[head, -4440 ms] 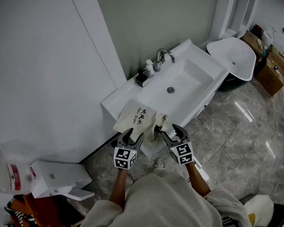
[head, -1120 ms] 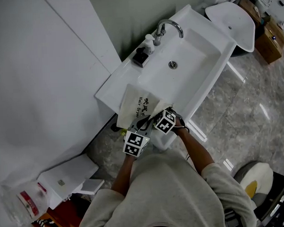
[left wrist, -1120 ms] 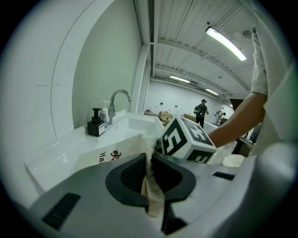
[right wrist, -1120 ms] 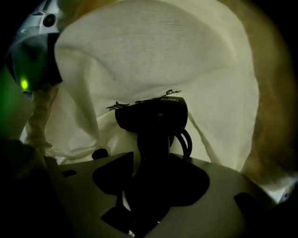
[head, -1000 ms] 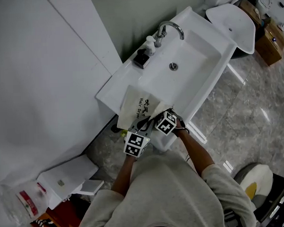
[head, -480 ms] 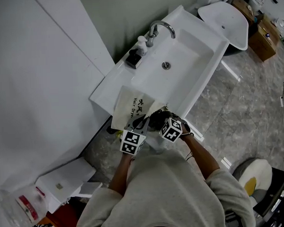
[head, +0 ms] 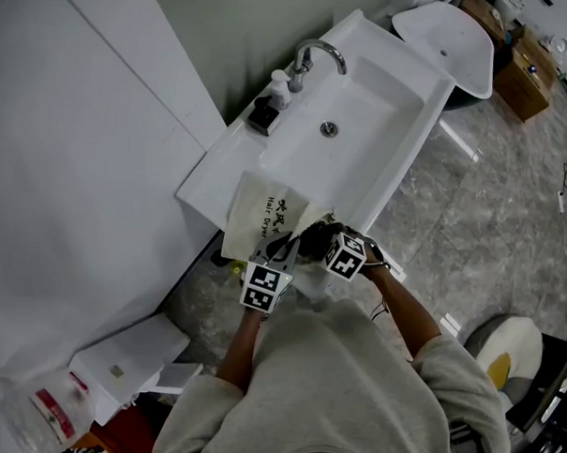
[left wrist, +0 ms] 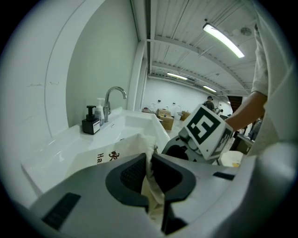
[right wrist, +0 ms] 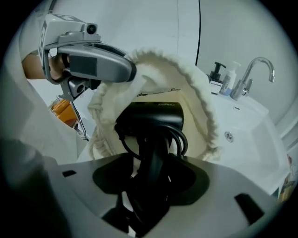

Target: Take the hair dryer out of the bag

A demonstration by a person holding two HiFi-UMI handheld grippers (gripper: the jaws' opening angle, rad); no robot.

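The cream bag (head: 262, 210) lies on the white worktop (head: 206, 177) just left of the sink (head: 377, 109), with its drawstring mouth at the near edge, away from the tap (head: 315, 52). The left tongs (left wrist: 149, 171) stand narrow, pinched on a fold of cloth at the bag's rim and holding the mouth up and open. The right tongs (right wrist: 151, 179) reach into that mouth and are clamped, fairly wide, on the handle of the black dryer (right wrist: 156, 118), with loops of its cord caught beside the handle. The dryer's body sits in the bag's opening, ringed by the gathered rim and not clear of it. In the head view both tongs meet at the bag's mouth, at the sink's near-left corner. A white bottle (head: 277, 80) and a black dispenser (head: 260, 116) stand behind the sink, left of the tap.
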